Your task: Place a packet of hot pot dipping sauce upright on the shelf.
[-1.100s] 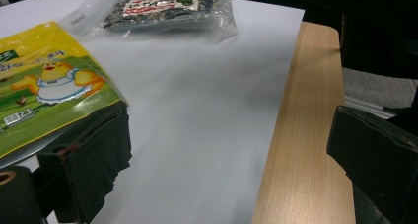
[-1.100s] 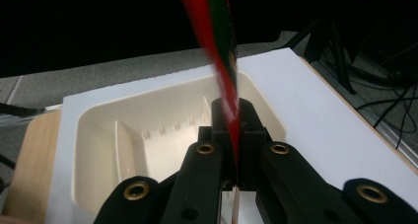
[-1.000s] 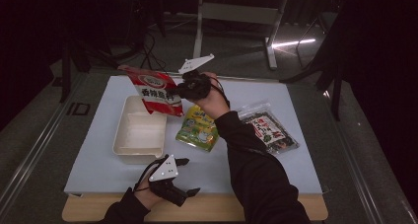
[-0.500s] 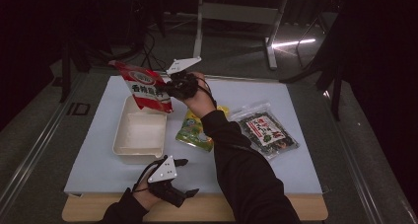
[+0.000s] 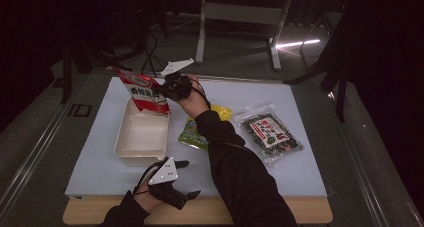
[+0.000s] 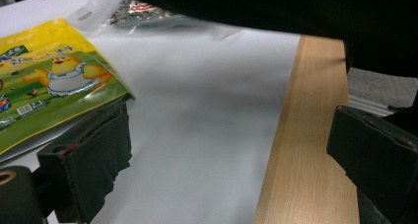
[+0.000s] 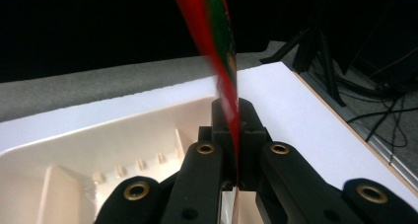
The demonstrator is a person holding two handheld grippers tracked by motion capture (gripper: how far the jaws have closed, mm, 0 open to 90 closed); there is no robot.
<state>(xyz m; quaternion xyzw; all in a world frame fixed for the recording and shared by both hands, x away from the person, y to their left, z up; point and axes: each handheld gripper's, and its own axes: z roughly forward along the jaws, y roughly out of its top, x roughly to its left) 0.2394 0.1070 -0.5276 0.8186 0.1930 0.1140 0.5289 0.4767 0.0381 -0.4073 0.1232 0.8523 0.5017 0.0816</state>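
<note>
in the high view, the right gripper (image 5: 172,87) is sitting in the upper middle of the frame, held up by the person's right hand (image 5: 192,99) on a dark-sleeved arm reaching in from the bottom. its jaws are pressing together on the edge of a red snack bag (image 5: 145,92), which is hanging tilted just left of the gripper, above the far end of a white tray (image 5: 141,139). in the right gripper view the two black jaws are meeting at centre frame with the red snack bag (image 7: 224,71) pinched between them, edge-on and rising toward the top of the frame; the white tray (image 7: 98,135) is lying below in the lower left of that frame.

the left gripper (image 5: 172,182) is resting at the bottom of the high view, left of centre, near the wooden table edge (image 5: 300,214), with its jaws standing wide apart and gripping nothing. in the left gripper view the jaws are showing at lower left and lower right, far apart, over the white mat (image 6: 197,110).

a yellow-green snack bag (image 5: 197,132) is lying flat on the white mat (image 5: 90,152) at centre frame, just right of the tray and partly hidden by the sleeve; it is also showing at the upper left of the left gripper view (image 6: 49,81). a clear seaweed packet (image 5: 267,132) is lying right of centre, apart from the yellow-green bag.
</note>
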